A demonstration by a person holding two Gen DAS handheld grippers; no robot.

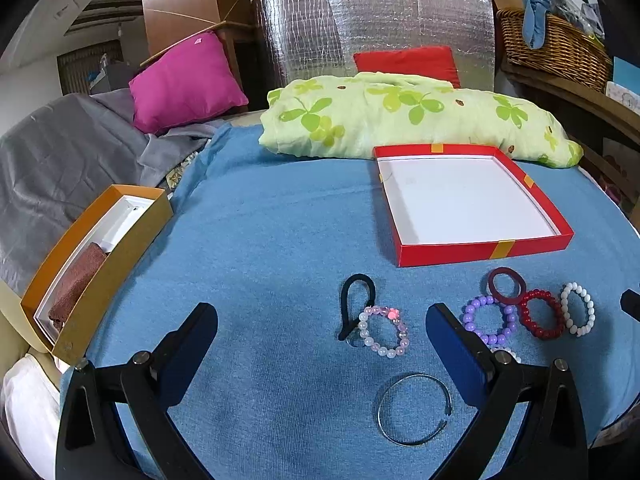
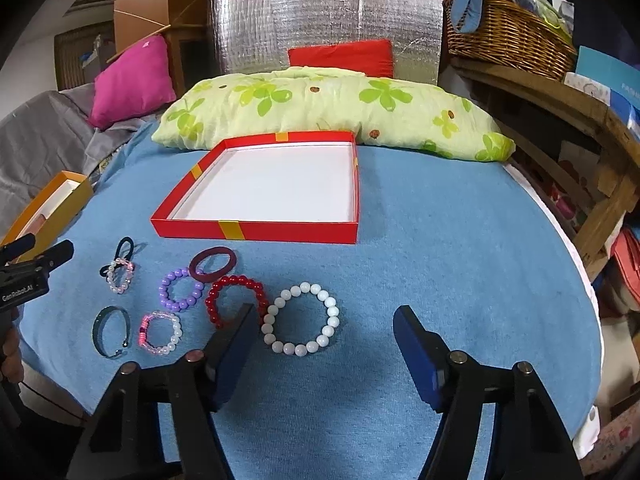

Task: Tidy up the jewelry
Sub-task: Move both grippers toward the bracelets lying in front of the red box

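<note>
Two grippers hang over the blue cloth, both with jaws apart and nothing between the pads. The right gripper points down at the white bracelet, which lies just past its fingertips and a little toward the left finger; the pads do not touch it. The left gripper stands wide open, with the pale pink bracelet and the black hair tie just beyond its tips and the metal bangle on the cloth between its fingers, untouched.

Outward from there, the rest of the jewelry lies in a loose cluster on the near cloth: the red bracelet touching the white one's left side, the purple bracelet further left, the maroon ring overlapping it on the far side, and a pink-and-white bracelet nearest. The red tray sits on the far side of the cluster, and nothing shows in it. An orange box with a brown cloth inside rests at the far left edge.

Judging by this, sorting has not begun and the first pick is being lined up, likely the white bracelet. The next move calls for the right gripper to drop lower, straddle one side of the bead ring so a pad goes inside the loop, and close gently, since round beads may roll or slip free; then carry it over the tray's near wall
</note>
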